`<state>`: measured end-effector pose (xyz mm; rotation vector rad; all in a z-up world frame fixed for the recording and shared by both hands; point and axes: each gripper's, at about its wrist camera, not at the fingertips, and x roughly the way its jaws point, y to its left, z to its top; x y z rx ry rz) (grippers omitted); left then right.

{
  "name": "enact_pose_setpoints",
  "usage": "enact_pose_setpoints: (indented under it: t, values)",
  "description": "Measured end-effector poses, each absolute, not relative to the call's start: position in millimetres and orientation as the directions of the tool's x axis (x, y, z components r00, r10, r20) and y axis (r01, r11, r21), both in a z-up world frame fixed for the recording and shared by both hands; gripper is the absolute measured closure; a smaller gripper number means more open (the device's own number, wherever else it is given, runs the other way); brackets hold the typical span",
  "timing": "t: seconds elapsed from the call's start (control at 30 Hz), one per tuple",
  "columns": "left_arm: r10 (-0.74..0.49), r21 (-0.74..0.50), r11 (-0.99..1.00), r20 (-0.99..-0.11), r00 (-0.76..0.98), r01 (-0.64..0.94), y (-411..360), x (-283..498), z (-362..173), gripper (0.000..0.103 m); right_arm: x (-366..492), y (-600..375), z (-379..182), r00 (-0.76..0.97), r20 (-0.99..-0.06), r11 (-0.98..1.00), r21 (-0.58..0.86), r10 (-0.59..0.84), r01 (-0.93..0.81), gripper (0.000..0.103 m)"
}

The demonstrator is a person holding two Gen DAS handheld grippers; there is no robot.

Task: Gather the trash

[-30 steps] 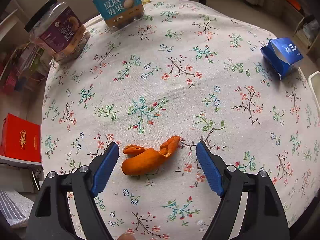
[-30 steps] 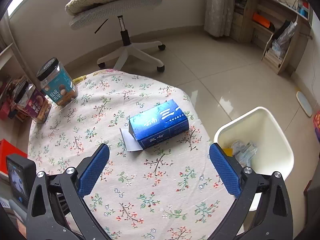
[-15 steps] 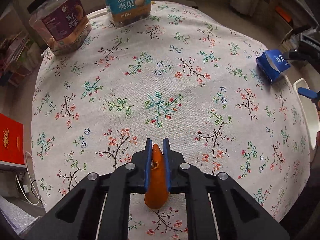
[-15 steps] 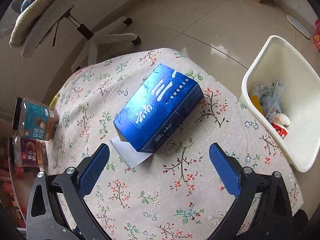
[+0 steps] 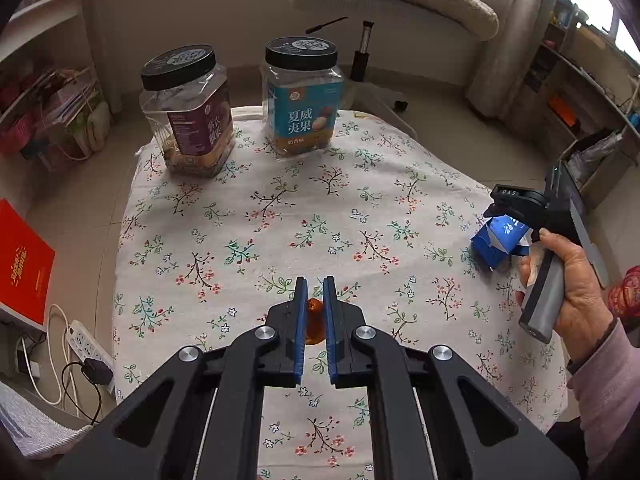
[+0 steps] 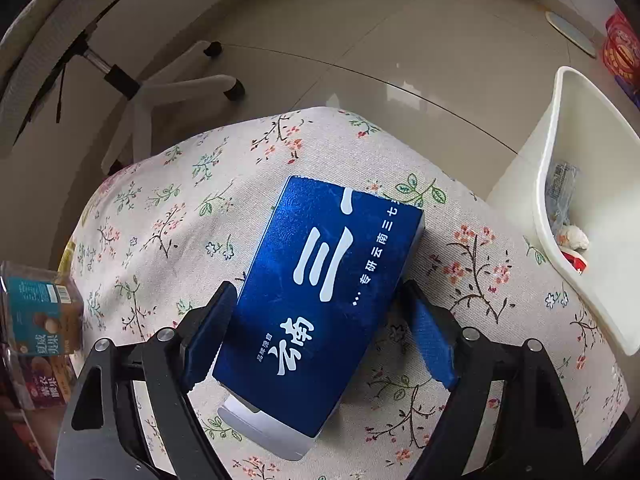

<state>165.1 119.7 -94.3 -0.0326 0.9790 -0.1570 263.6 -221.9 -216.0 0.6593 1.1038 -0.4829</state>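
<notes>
Left tool point(image 5: 315, 300) is pinching the peel point(image 5: 313, 320) tight, clear of the desk point(image 5: 280, 208). Right tool point(image 6: 316, 320) is just now closing astride the box point(image 6: 320, 300) near the desk's right edge; we are seeing one pad point(image 6: 210, 334) touching and the other apart. Beside that edge the bin point(image 6: 560, 184) is holding scraps already, so we are judging both pieces still left to drop.

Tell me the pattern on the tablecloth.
Floral: small flowers and leafy twigs on an off-white tablecloth, best seen in the left wrist view.
</notes>
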Motion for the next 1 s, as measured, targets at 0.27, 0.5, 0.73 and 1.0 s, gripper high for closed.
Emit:
enact_pose_setpoints:
  t: [0.27,0.5,0.73,1.0]
  values:
    - [-0.201,-0.185,0.979,-0.819,0.537,0.084,136.9,158.3,-89.5,0.096,249.2,-149.4,-177.1,0.475,-0.876,0.907,0.266,0.086,0.327,0.048]
    - [-0.200,-0.196,0.979,-0.875,0.442,0.055,148.7,163.7,-112.0,0.096,208.0,-92.0,-119.2,0.530,-0.825,0.960,0.272,0.199,0.063,0.048]
    - [-0.154,-0.129,0.987,-0.940,0.306,0.098,122.1,193.3,-178.8,0.071,174.8,-108.3,-102.8,0.588,-0.793,0.978,0.207,0.160,0.013,0.048]
    - [-0.030,0.019,0.990,-0.941,0.336,0.139,88.4,211.7,-209.5,0.057,187.0,-134.4,-117.2,0.553,-0.814,0.967,0.247,0.176,0.056,0.048]
